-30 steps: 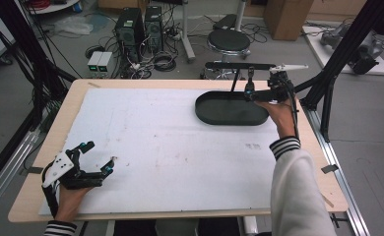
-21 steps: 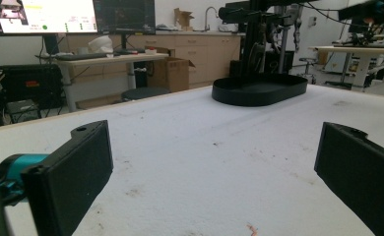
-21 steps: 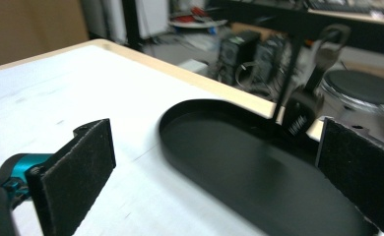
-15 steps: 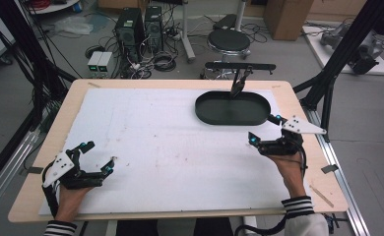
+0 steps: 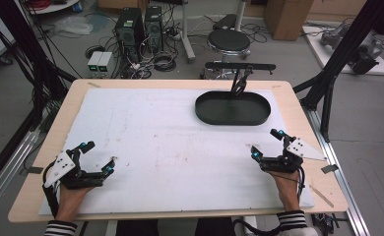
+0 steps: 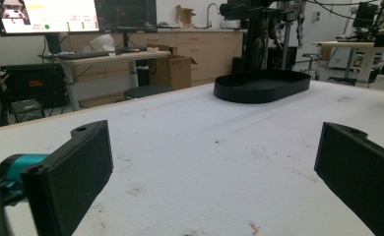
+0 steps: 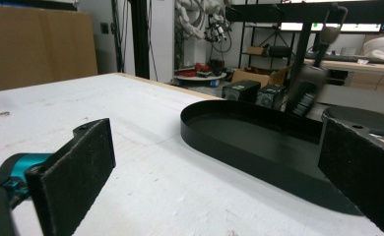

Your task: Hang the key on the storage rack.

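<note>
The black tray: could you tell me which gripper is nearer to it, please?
Right. The right gripper sits just in front of the tray, jaws open; the left gripper rests at the table's opposite near corner.

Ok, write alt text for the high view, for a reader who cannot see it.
A person's two hands rest at the near edge of a white-covered table, each holding an open two-jaw gripper, the left gripper at the left and the right gripper at the right, both holding nothing. An empty black oval tray sits far right, beneath a black stand.

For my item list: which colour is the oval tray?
Black; the tray shows best in the high view.
</note>
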Demonstrator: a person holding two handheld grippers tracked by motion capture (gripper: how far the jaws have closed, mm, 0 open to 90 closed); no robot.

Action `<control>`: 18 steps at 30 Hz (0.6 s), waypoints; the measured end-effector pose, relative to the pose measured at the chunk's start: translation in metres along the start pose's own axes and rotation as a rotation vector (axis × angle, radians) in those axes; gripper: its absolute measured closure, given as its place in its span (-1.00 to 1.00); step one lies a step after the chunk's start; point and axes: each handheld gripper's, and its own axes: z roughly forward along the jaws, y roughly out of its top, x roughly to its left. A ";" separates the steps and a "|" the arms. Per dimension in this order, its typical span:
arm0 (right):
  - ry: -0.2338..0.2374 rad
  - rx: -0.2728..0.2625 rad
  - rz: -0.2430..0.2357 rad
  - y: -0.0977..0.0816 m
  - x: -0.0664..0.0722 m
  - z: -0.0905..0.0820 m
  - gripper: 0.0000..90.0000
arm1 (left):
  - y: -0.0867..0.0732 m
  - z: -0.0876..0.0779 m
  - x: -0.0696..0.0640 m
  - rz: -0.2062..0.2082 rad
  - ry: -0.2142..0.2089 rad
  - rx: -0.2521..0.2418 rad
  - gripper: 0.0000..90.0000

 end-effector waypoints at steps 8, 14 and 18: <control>0.013 -0.012 0.046 -0.018 0.004 -0.002 -0.99 | 0.000 0.000 0.000 -0.002 0.001 -0.002 -0.96; -0.013 -0.021 0.034 -0.027 0.009 -0.002 -0.99 | 0.000 0.000 0.000 0.001 0.002 0.000 -0.96; -0.013 -0.014 0.009 -0.027 0.012 -0.002 -0.99 | 0.000 0.000 0.000 0.001 0.003 0.000 -0.96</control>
